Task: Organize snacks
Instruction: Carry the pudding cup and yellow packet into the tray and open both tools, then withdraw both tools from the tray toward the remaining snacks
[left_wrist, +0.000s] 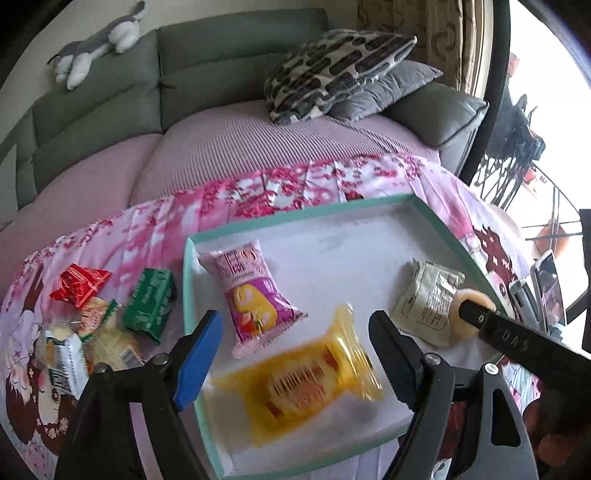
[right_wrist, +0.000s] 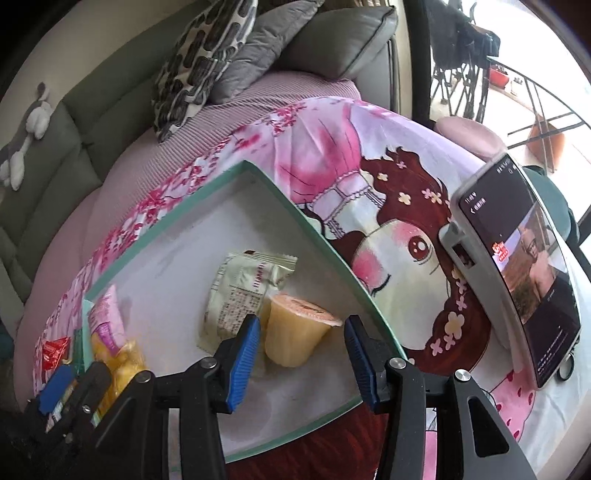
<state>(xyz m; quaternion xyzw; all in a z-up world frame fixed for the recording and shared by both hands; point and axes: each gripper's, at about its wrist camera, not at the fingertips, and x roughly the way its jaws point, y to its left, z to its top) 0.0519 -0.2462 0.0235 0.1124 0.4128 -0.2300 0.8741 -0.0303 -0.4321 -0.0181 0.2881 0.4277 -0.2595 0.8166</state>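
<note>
We held the left gripper (left_wrist: 295, 354) spread above the tray (left_wrist: 295, 218), a blurred yellow packet (left_wrist: 303, 380) lying loose below its jaws. Our right gripper (right_wrist: 301, 354) stood open around the jelly cup (right_wrist: 295, 332), pads clear of it. Farther in lay the pink packet (left_wrist: 251, 291) and the pale green packet (right_wrist: 243, 291). More snacks (left_wrist: 96, 314) were heaped left of the tray.

— What sort of place is this?
— A home's living room — a green sofa (left_wrist: 110, 107) with cushions (left_wrist: 332, 70), a plush toy (left_wrist: 99, 44) on its back, a pink cartoon-print cloth (right_wrist: 388, 221) over a table, and a balcony railing (right_wrist: 535, 110) outside.
</note>
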